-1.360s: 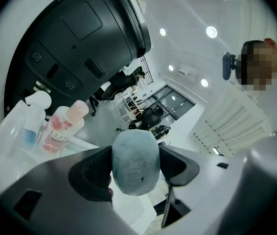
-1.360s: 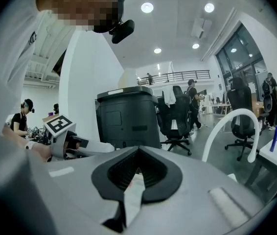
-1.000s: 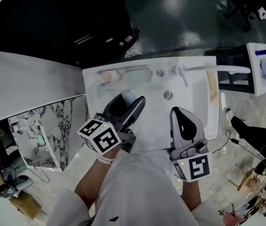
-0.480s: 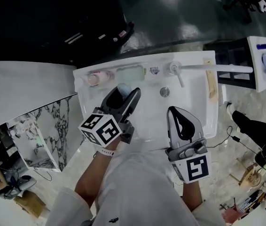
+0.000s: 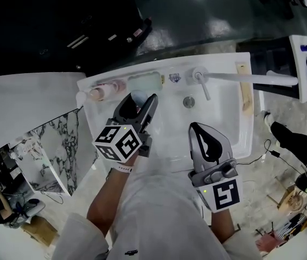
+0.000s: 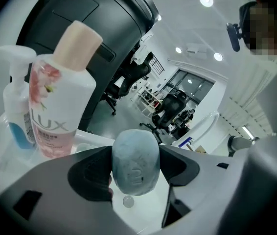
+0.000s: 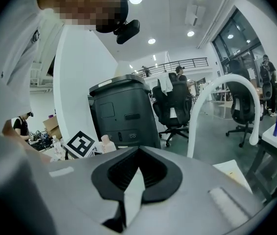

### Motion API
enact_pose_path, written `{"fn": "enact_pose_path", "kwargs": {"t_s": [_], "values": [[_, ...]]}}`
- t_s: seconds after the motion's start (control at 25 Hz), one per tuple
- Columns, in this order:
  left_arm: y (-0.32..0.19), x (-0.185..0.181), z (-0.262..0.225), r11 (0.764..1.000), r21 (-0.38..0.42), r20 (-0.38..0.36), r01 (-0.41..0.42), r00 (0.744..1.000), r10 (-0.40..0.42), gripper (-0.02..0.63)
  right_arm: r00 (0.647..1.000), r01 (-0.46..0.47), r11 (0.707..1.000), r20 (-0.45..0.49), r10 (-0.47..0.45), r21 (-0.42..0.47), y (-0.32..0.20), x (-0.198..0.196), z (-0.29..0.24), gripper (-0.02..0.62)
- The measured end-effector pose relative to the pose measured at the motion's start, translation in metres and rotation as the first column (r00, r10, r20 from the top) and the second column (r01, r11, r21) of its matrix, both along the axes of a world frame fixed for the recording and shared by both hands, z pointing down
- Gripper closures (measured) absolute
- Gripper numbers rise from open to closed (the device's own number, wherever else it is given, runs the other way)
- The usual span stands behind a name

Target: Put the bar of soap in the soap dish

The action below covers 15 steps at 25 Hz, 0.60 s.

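Lower centre in the head view, the right gripper (image 5: pixel 201 130) hangs over the white sink (image 5: pixel 224 118), its fingers pressed together on nothing. Up and to its left, the left gripper (image 5: pixel 141 103) has its fingers clenched on the grey-blue bar of soap (image 6: pixel 134 161), which sits just below the pale green soap dish (image 5: pixel 144 82) in the frame. The dish rests on the sink's back ledge. Left of it stand a pink Lux bottle (image 6: pixel 55 106) and a pump bottle (image 6: pixel 15 102); the tap (image 5: pixel 199 80) stands to its right.
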<state>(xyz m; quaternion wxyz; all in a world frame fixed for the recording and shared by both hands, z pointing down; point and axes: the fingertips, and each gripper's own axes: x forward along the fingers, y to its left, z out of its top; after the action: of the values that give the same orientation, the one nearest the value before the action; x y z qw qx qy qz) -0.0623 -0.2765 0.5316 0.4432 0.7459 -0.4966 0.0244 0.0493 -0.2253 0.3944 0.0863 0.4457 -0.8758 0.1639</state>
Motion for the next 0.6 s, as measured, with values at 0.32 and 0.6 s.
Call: {"fn": "enact_pose_path", "kwargs": {"t_s": [0.32, 0.6], "values": [[-0.013, -0.002, 0.026, 1.000, -0.017, 0.092, 0.013, 0.996, -0.011, 0.313, 1.000, 0.003, 0.999, 0.011, -0.003, -0.034, -0.008, 0.003, 0.017, 0.589], [-0.025, -0.004, 0.042, 1.000, -0.017, 0.183, 0.018, 0.983, -0.015, 0.311, 0.999, -0.004, 0.998, 0.034, 0.006, -0.057, -0.013, 0.000, 0.026, 0.589]]}}
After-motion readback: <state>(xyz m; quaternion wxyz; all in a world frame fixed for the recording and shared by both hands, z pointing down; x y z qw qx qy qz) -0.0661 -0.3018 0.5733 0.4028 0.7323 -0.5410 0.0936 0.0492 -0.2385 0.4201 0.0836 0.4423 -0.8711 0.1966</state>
